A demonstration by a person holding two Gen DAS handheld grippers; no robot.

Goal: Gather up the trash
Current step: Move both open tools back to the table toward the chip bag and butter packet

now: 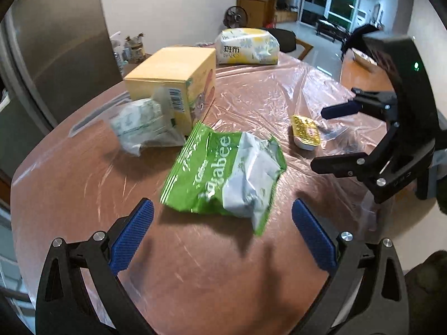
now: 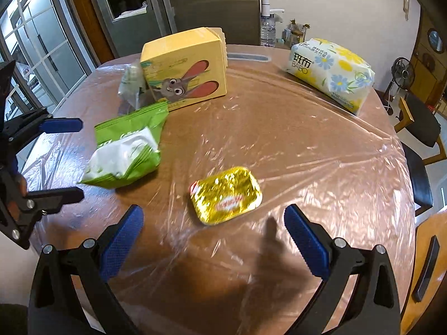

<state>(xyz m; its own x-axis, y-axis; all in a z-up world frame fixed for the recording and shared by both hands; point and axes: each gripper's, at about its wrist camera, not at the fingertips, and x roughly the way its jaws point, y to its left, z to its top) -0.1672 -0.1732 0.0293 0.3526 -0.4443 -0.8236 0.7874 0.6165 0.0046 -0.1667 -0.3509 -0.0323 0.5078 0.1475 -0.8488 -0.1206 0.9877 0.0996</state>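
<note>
A crumpled green snack bag [image 1: 223,173] lies on the plastic-covered table, just beyond my open, empty left gripper [image 1: 223,212]; it also shows in the right wrist view [image 2: 125,153]. A small gold-foil-topped tub [image 2: 226,195] lies just ahead of my open, empty right gripper [image 2: 213,217]; it shows in the left wrist view [image 1: 306,135] too. A crumpled clear wrapper with green print [image 1: 139,125] lies against the yellow box; the right wrist view [image 2: 131,83] shows it partly hidden behind the box. Each gripper is seen from the other's camera, the right [image 1: 318,139] and the left [image 2: 81,159].
A yellow box with a cartoon rabbit [image 2: 184,67] stands at the back of the table [image 2: 307,167]. A flowered tissue pack [image 2: 332,72] lies at the far right edge. A fridge [image 2: 195,2] and bottles stand behind the table. Chairs [image 2: 419,162] sit at the right side.
</note>
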